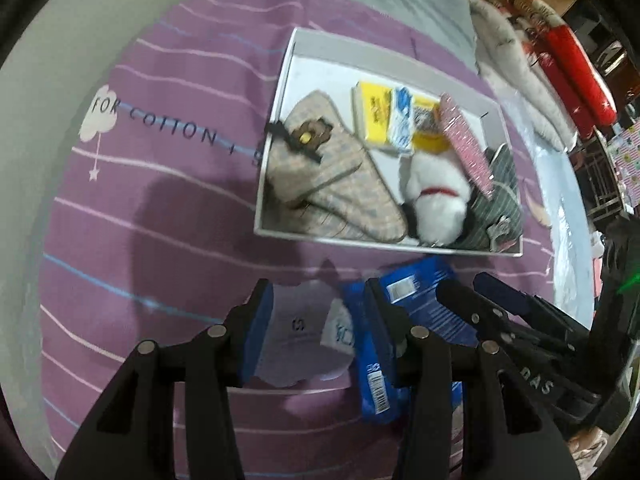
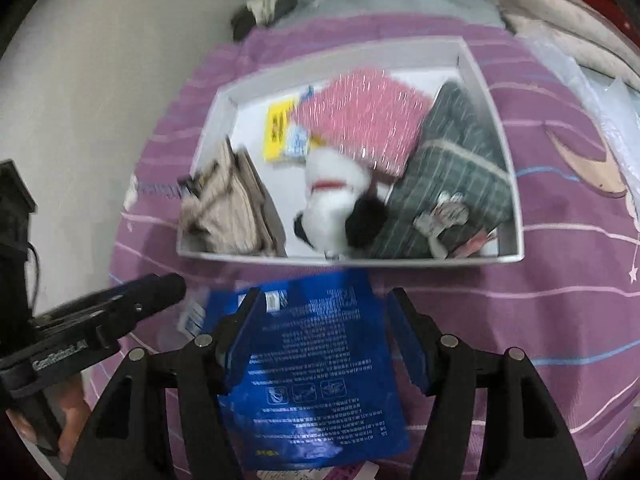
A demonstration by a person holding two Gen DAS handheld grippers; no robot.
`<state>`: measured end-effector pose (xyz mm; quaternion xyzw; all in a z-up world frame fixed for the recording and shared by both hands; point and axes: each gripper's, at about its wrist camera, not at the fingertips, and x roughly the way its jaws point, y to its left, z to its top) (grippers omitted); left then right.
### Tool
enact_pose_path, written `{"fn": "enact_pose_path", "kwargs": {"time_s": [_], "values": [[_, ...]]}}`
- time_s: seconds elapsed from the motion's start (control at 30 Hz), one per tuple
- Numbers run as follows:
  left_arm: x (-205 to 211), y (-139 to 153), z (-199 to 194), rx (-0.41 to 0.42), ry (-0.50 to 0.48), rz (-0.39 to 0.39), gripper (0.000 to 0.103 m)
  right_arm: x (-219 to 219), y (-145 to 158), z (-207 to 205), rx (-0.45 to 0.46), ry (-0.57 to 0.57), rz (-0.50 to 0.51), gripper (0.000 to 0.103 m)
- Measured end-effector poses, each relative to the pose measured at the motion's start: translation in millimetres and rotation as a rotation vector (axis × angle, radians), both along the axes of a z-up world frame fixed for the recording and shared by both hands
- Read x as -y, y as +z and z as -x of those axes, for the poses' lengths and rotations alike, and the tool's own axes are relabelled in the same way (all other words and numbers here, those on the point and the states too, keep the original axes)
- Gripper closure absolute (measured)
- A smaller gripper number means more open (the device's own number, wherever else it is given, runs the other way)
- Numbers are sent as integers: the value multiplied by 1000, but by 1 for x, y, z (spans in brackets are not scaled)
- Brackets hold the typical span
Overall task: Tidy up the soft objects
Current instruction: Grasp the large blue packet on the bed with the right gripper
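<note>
A blue printed packet [image 2: 316, 360] lies flat on the purple striped bedsheet [image 2: 540, 320], just in front of a white shallow box [image 2: 516, 200]. My right gripper [image 2: 322, 340] stands open over the packet, one finger along each side of it. In the left wrist view the same blue packet [image 1: 416, 300] rests against my left gripper's [image 1: 318, 328] right finger. A pale translucent pack [image 1: 296, 344] fills the gap between the left pads; whether they press on it is unclear. The right gripper [image 1: 476, 288] comes in from the right.
The box holds a beige checked pouch [image 1: 320, 184], yellow packets [image 1: 376, 116], a pink speckled item [image 2: 360, 120], a white plush dog [image 2: 332, 208] and a green striped pouch [image 2: 452, 184]. Grey bedding and red rolls [image 1: 572, 68] lie behind it. A wall borders the bed's left side.
</note>
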<state>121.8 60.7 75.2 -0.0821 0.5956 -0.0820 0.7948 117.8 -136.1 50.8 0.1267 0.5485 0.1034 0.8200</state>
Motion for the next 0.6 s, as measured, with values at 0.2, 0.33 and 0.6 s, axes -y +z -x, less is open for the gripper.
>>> {"fn": "enact_pose_path", "kwargs": {"time_s": [0.2,0.33,0.6], "values": [[-7,-1,2,-33,3,24,55,3,-13,-4,-55,0,-31,40],[-9,4,7,-34,-9,28,55,3,-9,-2,-46,39,-63,36],[-5,4,12,-58,-52,-10,55,-5,-9,3,-60,116,-89,20]]}}
